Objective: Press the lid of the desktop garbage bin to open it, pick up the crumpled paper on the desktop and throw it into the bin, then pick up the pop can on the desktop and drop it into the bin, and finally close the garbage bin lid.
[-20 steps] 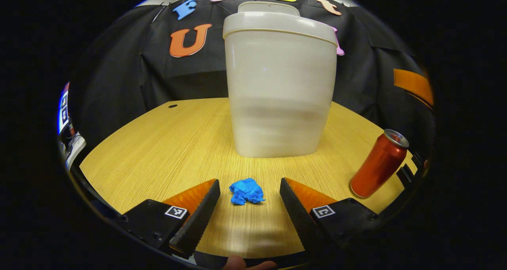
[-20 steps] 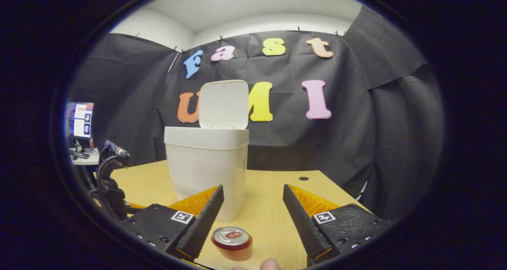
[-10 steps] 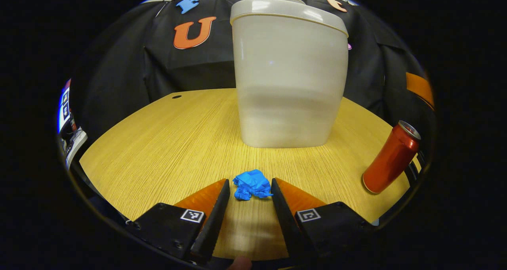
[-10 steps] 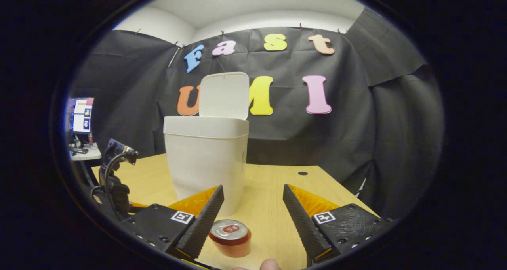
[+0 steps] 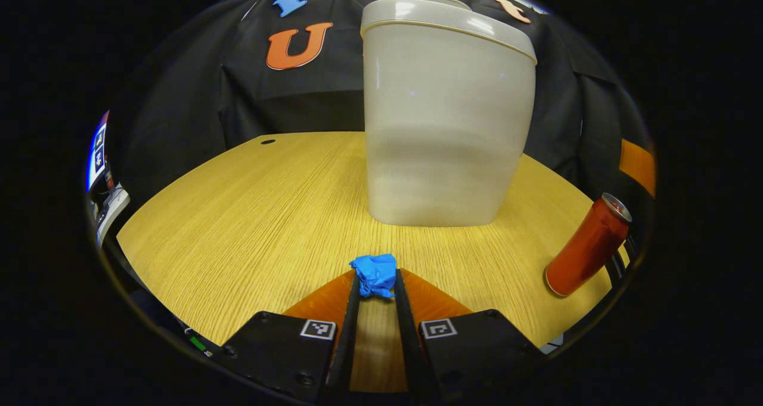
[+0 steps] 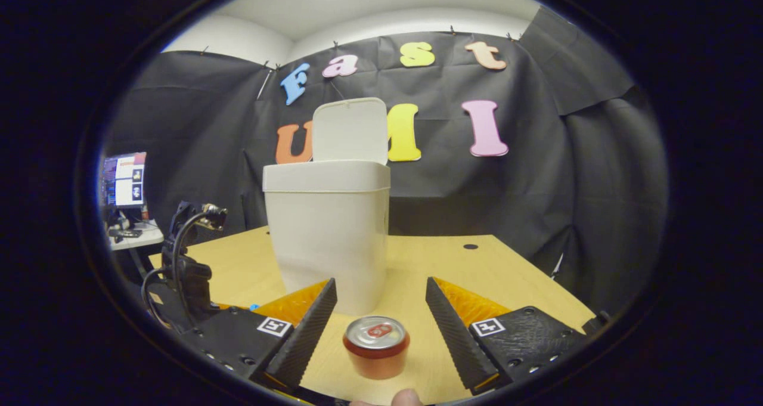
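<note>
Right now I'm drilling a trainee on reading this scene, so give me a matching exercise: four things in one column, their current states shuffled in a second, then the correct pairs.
Things
1. crumpled paper
2. pop can
3. bin lid
4. right gripper

States
A. standing upright on the table, ungripped
B. flipped up, open
C. pinched between the left gripper's fingers
D. open, a finger on each side of the can, not touching it

Pairs: 1-C, 2-A, 3-B, 4-D
</note>
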A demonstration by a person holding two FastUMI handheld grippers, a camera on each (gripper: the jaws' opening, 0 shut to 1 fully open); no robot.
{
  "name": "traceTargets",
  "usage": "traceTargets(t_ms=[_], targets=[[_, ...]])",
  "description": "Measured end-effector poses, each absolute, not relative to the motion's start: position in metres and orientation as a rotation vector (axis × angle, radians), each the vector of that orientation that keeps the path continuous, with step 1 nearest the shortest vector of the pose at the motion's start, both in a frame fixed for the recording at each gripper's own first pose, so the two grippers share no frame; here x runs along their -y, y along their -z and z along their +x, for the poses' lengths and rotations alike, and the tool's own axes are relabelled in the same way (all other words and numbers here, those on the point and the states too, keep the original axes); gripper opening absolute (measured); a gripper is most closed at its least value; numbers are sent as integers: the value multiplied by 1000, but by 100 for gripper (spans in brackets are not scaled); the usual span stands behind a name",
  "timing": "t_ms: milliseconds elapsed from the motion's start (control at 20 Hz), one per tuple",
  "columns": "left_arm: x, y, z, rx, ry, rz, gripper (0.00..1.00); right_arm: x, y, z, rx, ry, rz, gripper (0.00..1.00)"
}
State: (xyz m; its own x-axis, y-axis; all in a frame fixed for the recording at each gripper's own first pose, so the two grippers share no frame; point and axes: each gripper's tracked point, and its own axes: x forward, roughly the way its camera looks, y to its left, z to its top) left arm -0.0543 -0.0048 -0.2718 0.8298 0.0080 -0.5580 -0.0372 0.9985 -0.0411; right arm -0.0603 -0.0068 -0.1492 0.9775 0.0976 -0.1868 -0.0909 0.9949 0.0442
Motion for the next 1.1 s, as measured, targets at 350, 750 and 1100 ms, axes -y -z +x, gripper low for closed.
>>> traceTargets(t_ms=[350,750,1100], targets=[[4,238,-48,-499,-8,-63,37,5,174,-64,-237,-29,32,94],[7,187,-45,-374,19,-58,37,12,207,-57,-331,9,45,94],[9,163,-41,-322,27,-51,37,12,249,-56,-468,11,71,94]])
